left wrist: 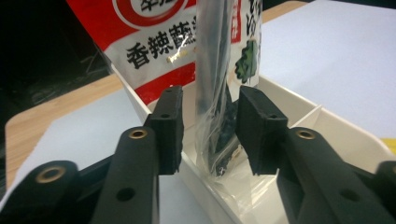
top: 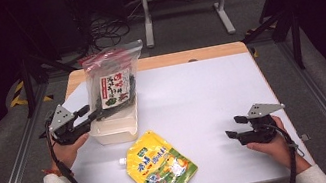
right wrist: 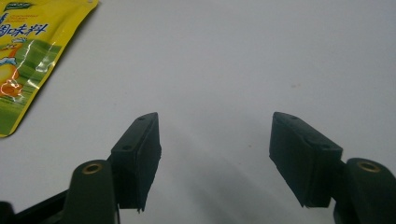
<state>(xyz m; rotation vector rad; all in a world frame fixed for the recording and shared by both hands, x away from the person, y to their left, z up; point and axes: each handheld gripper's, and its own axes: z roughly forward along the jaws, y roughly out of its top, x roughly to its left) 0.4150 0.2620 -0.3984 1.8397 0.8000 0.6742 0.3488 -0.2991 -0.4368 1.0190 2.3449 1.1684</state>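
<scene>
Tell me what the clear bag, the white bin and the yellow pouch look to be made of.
Clear bag: thin glossy plastic film, judging by its creases and see-through wall. White bin: probably rigid moulded plastic, smooth and slightly satin, with thin even walls. Yellow pouch: likely laminated plastic film, printed, with shiny crinkles.

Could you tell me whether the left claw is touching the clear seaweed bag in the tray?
Apart: in the left gripper view, the left claw straddles the seaweed bag, with gaps at both pads.
</scene>
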